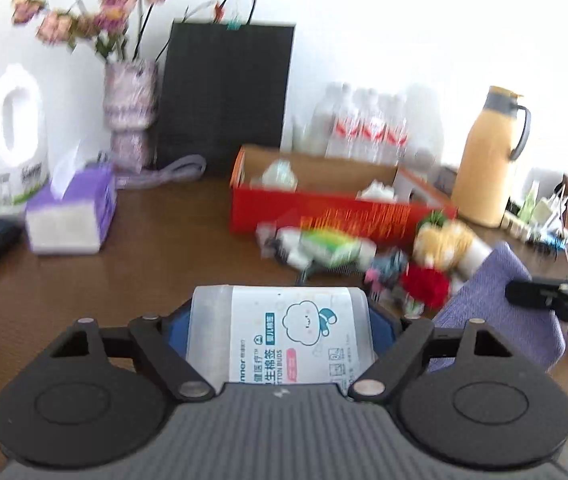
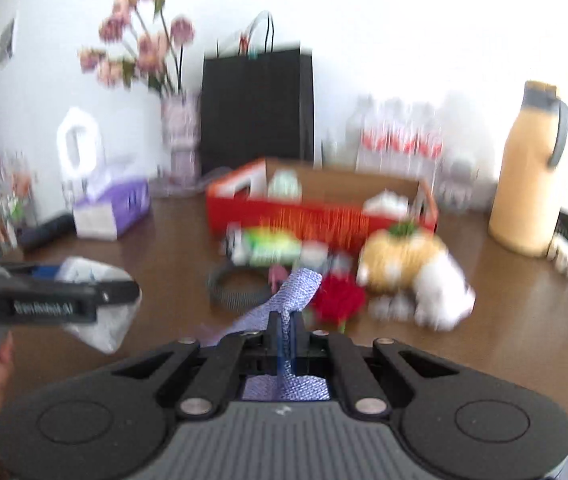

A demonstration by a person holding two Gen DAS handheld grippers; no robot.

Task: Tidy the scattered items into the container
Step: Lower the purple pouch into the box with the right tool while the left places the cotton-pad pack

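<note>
On a brown worktop, a purple tissue box sits at far left. The left hand-held gripper is clamped on a translucent cotton-bud box, raised above the surface. Behind centre stands the red cardboard container, with scattered small items just before it. The right hand-held gripper is pinched together on a lilac cloth.
</note>
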